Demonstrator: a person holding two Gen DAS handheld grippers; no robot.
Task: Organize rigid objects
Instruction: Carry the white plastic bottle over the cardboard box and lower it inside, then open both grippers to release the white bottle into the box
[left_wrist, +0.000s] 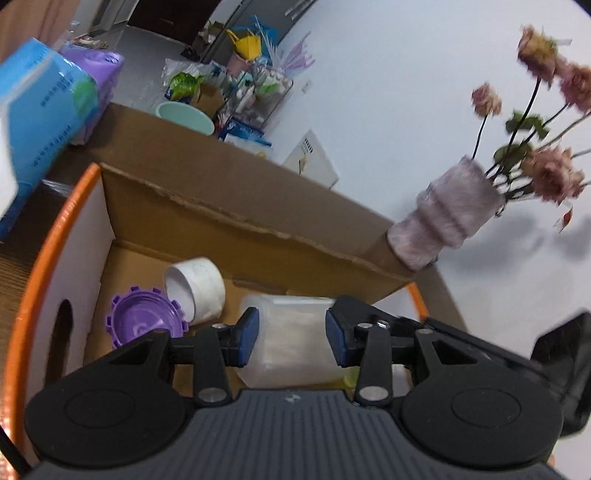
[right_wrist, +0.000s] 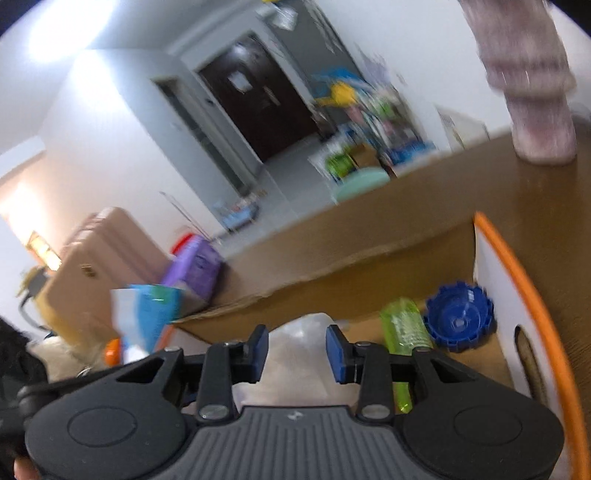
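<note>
An open cardboard box (left_wrist: 236, 218) with an orange rim (left_wrist: 48, 240) holds the loose items. In the left wrist view a white cup (left_wrist: 199, 291) lies on its side beside a purple toothed cap (left_wrist: 146, 321), and a translucent plastic container (left_wrist: 295, 314) lies in the box. My left gripper (left_wrist: 291, 338) hovers over that container with its blue pads apart, and the container shows behind and past both pads. In the right wrist view my right gripper (right_wrist: 297, 354) is open above the same pale container (right_wrist: 299, 332). A green bottle (right_wrist: 404, 325) and a blue toothed cap (right_wrist: 460, 317) lie to its right.
A fuzzy pink vase (left_wrist: 447, 218) with dried flowers stands just past the box's far right corner, close to the white wall. A blue tissue pack (left_wrist: 40, 122) and a purple pack (left_wrist: 99, 74) sit left of the box. Cluttered shelves and a mint basin (left_wrist: 184, 116) lie behind.
</note>
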